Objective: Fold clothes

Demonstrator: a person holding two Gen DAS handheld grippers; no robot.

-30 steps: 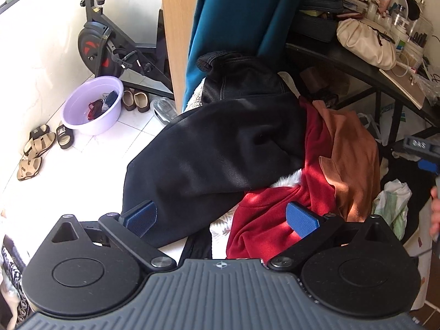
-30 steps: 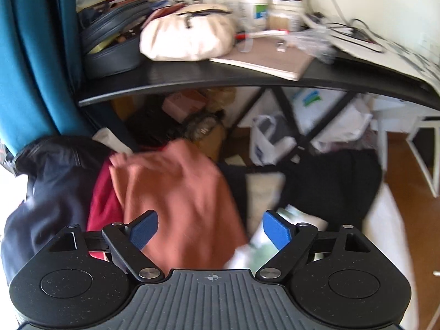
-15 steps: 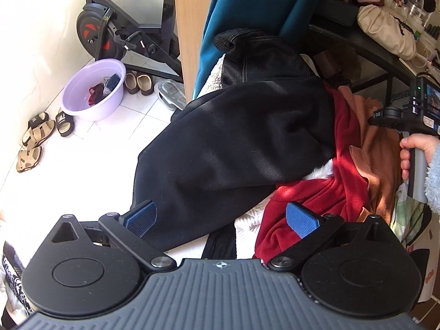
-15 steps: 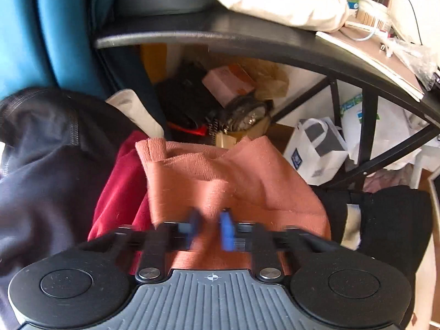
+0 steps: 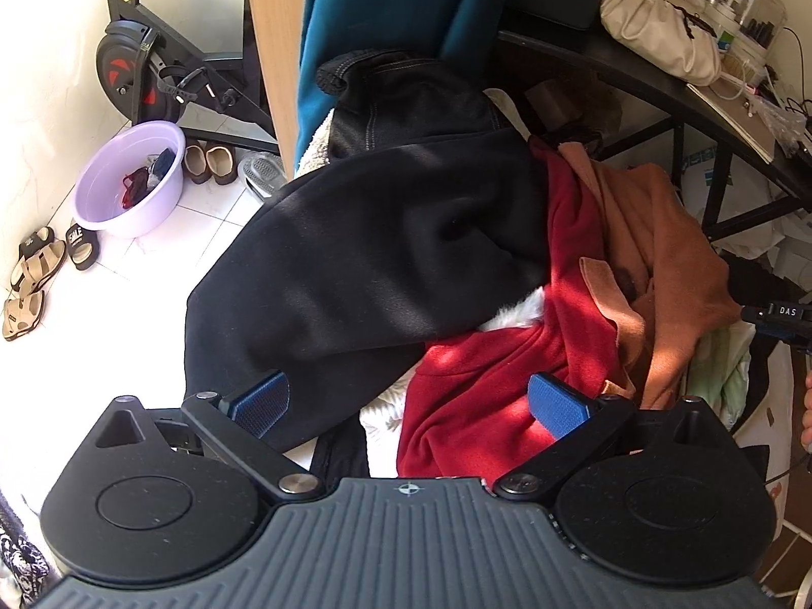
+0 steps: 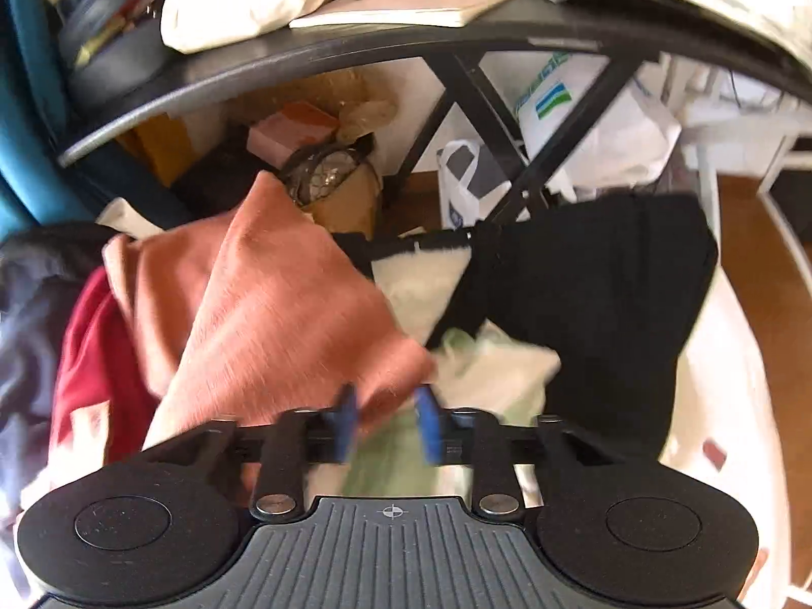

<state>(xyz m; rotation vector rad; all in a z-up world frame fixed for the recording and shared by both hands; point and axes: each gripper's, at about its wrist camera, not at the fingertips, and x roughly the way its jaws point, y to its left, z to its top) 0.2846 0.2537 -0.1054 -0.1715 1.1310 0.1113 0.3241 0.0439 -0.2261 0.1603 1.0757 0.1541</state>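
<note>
Blur smears the right wrist view, so small things there are hard to make out. Closest to that camera, the right gripper [image 6: 385, 424] has just been opening its jaws and now stands partly open. A corner of the orange sweater [image 6: 284, 314] hangs down between the blue pads [image 6: 346, 421], but the blur hides whether they press on it. Pale green cloth [image 6: 487, 370] lies just beside it, and black clothes [image 6: 599, 294] lie farther right.

In the left wrist view, the left gripper [image 5: 406, 406] is wide open and holds nothing. It hangs over the clothes pile. The red fleece [image 5: 487, 391] lies right under its right pad [image 5: 555, 406], and the black garment [image 5: 365, 259] lies under its left pad. Dark jeans [image 5: 406, 101] sit behind those. At the right edge a dark tool [image 5: 779, 314] reads "DAS", cut off, with fingertips [image 5: 807, 406] below it.

Farther off, a purple basin [image 5: 129, 177] stands on white tiles beside slippers [image 5: 81, 246], one printed "SALE". A black desk [image 6: 355, 56] arches over boxes and bags.
</note>
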